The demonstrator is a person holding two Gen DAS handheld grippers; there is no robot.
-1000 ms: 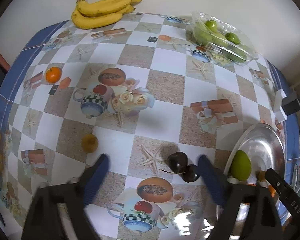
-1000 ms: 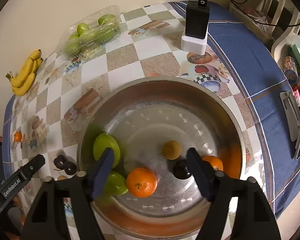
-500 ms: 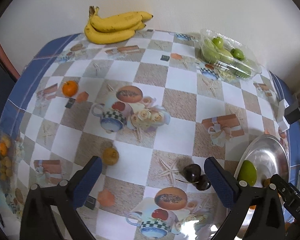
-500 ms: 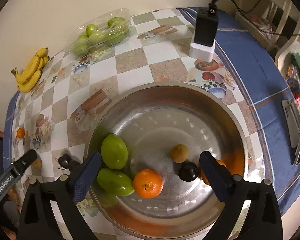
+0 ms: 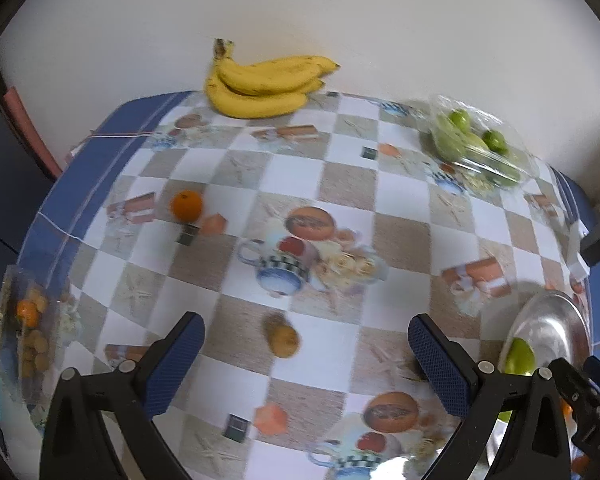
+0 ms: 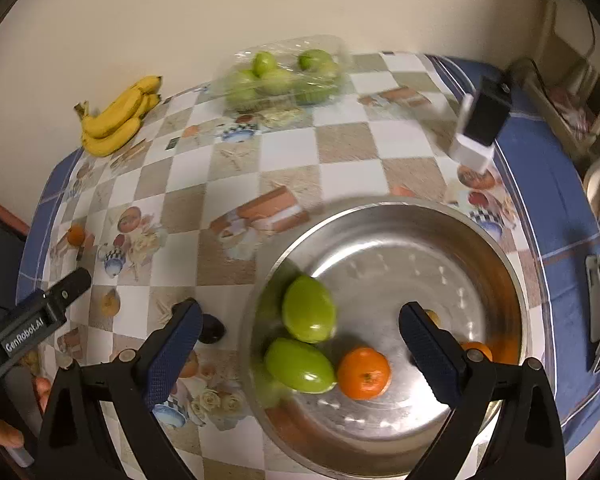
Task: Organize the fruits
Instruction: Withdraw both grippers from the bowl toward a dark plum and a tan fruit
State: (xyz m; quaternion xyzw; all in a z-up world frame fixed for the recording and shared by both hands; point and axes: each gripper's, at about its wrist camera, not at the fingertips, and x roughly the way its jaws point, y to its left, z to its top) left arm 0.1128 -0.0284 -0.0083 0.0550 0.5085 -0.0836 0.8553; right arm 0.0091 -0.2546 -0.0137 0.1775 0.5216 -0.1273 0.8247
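Checkered tablecloth (image 5: 340, 184) w/ bananas (image 5: 264, 84), orange (image 5: 186, 205), brown fruit (image 5: 284, 340), steel bowl (image 6: 380, 216).

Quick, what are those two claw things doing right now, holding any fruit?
Left gripper: jaws wide open, holding nothing.
Right gripper: jaws wide open, holding nothing, over the steel bowl.

**Fruit on the table and in the bowl**

On the table (image 5: 400, 240), bananas (image 5: 264, 84) lie at the far edge, a fruit pack (image 5: 476, 148) to their right. A tangerine (image 5: 186, 205) sits left, a small round fruit (image 5: 284, 340) nearer. The bowl (image 6: 480, 232) at near right holds two large fruits (image 6: 309, 309) left of another tangerine (image 6: 364, 372).
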